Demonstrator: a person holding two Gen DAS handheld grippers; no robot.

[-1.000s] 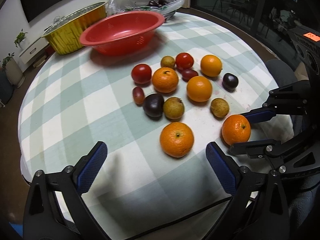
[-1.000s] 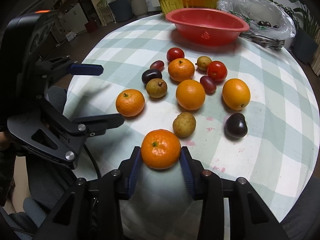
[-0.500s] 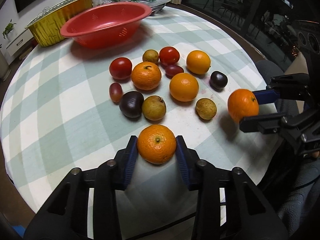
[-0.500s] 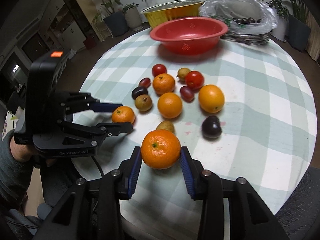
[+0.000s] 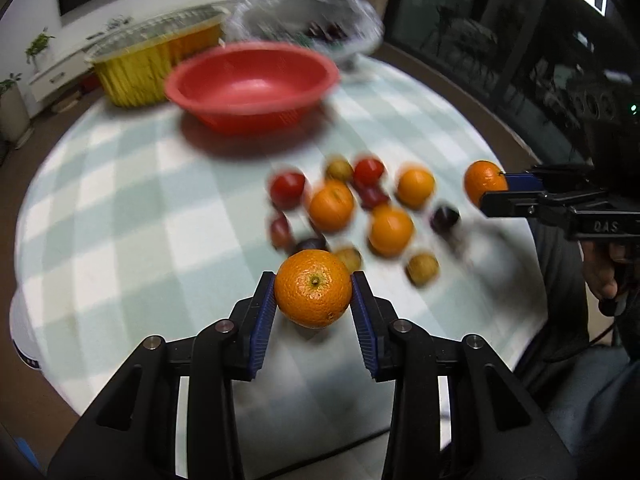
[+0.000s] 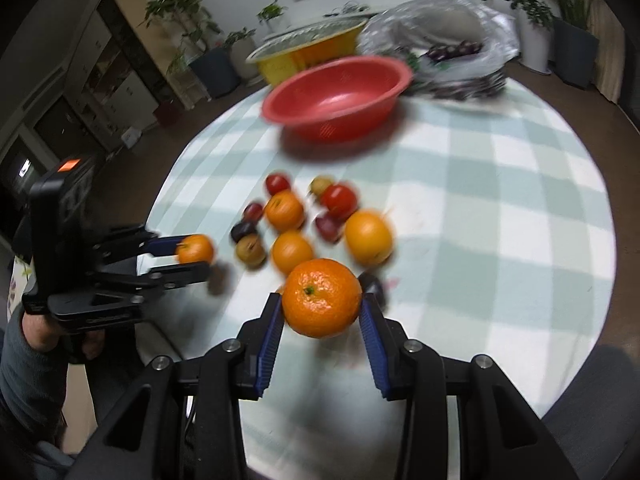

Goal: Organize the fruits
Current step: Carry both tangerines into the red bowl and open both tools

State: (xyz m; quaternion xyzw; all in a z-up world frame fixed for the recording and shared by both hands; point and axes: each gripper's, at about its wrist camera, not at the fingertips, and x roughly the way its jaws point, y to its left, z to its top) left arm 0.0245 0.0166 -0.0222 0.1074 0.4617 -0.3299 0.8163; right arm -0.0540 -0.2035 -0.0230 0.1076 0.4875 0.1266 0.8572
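Left gripper (image 5: 313, 295) is clamped on an orange (image 5: 313, 289), blue pads pressing both flanks, stem end facing the camera — the fruit is lifted off the checked tablecloth (image 5: 120, 216), its shadow on the cloth just below. Those jaws have just been closing, and the orange sits squarely between them. Right gripper (image 6: 321, 309) has its own mandarin (image 6: 321, 298) pinched the same way, held above the cloth on the near side of the red bowl (image 6: 336, 98).

Taking that red bowl as the marker: the loose fruit lies in a cluster on the cloth, well short of the bowl on the near side — oranges (image 5: 390, 230), red tomatoes (image 5: 287, 189), dark plums (image 5: 445, 218) and small brown-skinned fruits (image 5: 422, 268), all blurred. Nothing shows inside the bowl. Behind the bowl stands a yellow foil tray (image 5: 160, 60), and beside that, to the bowl's far right, a clear plastic bag (image 5: 308, 20) with dark fruit in it.
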